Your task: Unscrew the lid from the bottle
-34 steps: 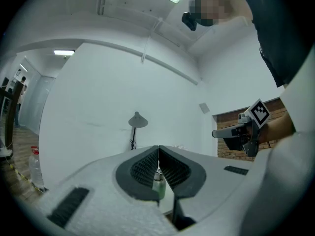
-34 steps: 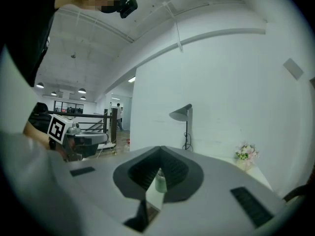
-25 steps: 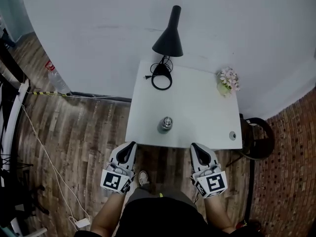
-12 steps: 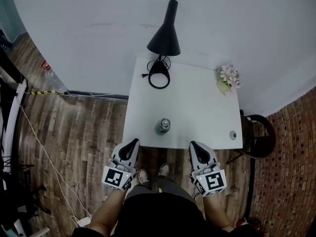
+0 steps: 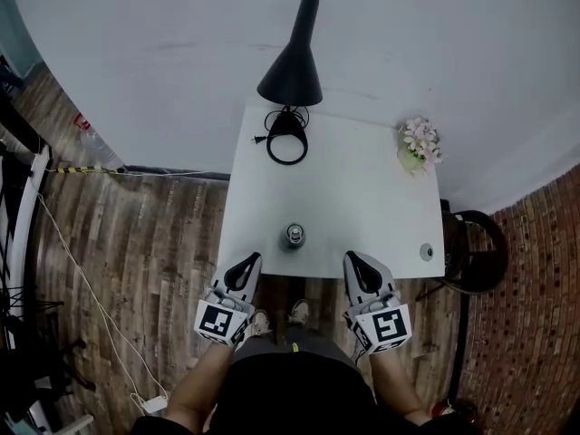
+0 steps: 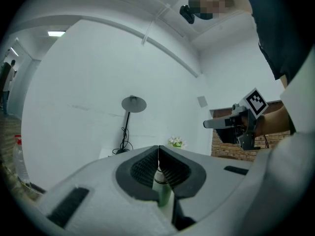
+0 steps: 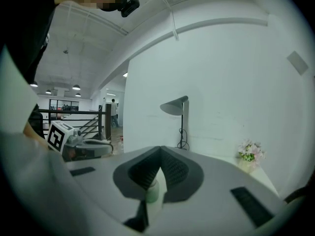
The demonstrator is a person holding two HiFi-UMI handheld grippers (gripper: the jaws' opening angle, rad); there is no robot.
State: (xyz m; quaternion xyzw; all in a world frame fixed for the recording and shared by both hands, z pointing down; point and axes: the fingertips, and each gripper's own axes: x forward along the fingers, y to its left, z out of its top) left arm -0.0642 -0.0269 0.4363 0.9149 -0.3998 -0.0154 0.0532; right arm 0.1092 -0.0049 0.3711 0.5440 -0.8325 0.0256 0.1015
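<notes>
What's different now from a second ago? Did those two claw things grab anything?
The left gripper and right gripper moved forward to the near edge of the table, stopping short of the bottle. Nothing was grabbed or let go. Unchanged: both grippers shut and empty, bottle upright with its lid on, lamp and flowers in place.

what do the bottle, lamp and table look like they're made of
Bottle: pale green body, probably plastic or coated metal; its lid looks silvery metal. Lamp: matte black, likely painted metal. Table: smooth matte white top, maybe laminate.
</notes>
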